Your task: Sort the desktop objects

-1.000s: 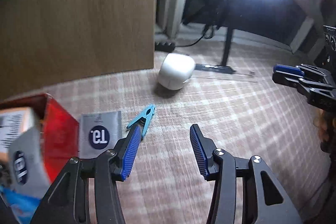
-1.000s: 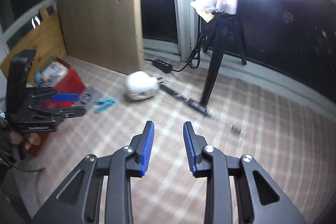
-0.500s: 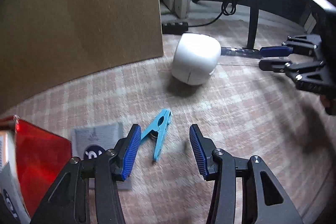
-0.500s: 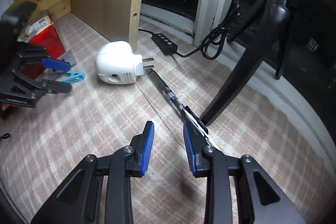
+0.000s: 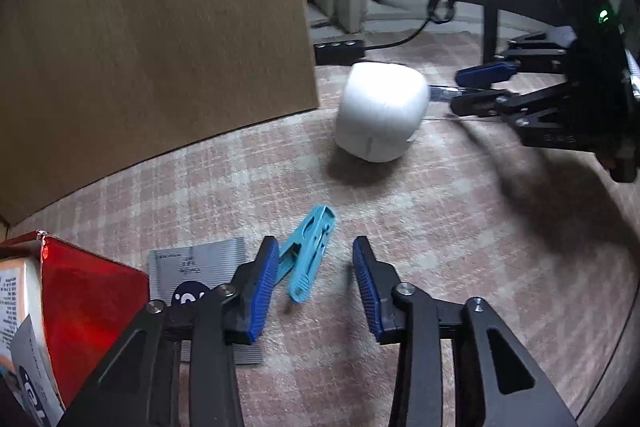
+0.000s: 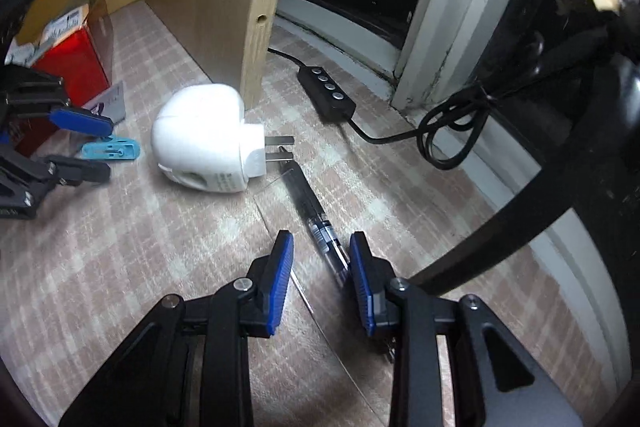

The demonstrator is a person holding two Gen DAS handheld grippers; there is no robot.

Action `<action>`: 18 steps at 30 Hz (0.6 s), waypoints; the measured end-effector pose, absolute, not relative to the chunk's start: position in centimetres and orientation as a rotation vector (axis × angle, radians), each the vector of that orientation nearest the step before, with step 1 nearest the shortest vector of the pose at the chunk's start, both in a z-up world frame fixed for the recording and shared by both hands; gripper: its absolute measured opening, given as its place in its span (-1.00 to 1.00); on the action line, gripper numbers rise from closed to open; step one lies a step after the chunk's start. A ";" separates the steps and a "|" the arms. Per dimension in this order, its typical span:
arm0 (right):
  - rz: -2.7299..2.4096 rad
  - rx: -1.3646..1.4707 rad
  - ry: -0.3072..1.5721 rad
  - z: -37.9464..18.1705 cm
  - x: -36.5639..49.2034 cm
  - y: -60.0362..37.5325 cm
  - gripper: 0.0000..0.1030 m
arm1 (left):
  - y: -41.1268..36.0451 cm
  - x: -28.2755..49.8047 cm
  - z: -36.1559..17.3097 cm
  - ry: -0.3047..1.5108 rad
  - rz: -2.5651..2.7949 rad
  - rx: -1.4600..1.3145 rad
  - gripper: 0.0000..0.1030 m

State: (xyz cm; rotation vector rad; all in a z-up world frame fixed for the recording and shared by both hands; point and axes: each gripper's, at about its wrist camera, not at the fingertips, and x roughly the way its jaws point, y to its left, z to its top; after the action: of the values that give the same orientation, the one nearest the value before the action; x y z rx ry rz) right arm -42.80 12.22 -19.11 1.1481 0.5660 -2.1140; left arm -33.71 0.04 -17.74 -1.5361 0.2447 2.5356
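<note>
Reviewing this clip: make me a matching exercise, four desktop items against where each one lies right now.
Things:
1. blue clothespin
2. pen
3. white plug adapter
4. grey sachet

Places:
A. beside the red box
B. between the open left gripper fingers
C. between the open right gripper fingers
D. at the wooden board's foot

Pairs: 1-B, 2-C, 3-D, 4-A

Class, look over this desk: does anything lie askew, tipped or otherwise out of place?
Yes. The white plug-in device lies on its side, prongs pointing sideways at the pen. The blue clothespin lies slanted beside a gray sachet. Nothing looks spilled or broken.
</note>
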 end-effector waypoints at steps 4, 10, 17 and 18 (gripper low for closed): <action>-2.069 1.196 0.466 -18.1 -42.8 12.9 -0.87 | 0.2 -33.5 -17.8 0.238 2.536 -1.547 -0.28; -2.092 1.169 0.504 -16.8 -41.1 13.3 -0.86 | 0.6 -32.1 -16.6 0.184 2.486 -1.520 -0.93; -2.060 1.246 0.499 -18.1 -41.0 14.1 -0.57 | 0.3 -32.6 -14.5 0.243 2.571 -1.454 -0.03; -2.056 1.254 0.492 -18.2 -40.9 14.3 -0.55 | 0.2 -32.8 -14.8 0.246 2.558 -1.474 0.07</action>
State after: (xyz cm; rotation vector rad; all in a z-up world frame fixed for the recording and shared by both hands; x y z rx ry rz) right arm -40.86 14.33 -18.23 1.2540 0.4917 -2.0559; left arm -32.85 0.23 -14.79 -1.4741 0.2464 2.5575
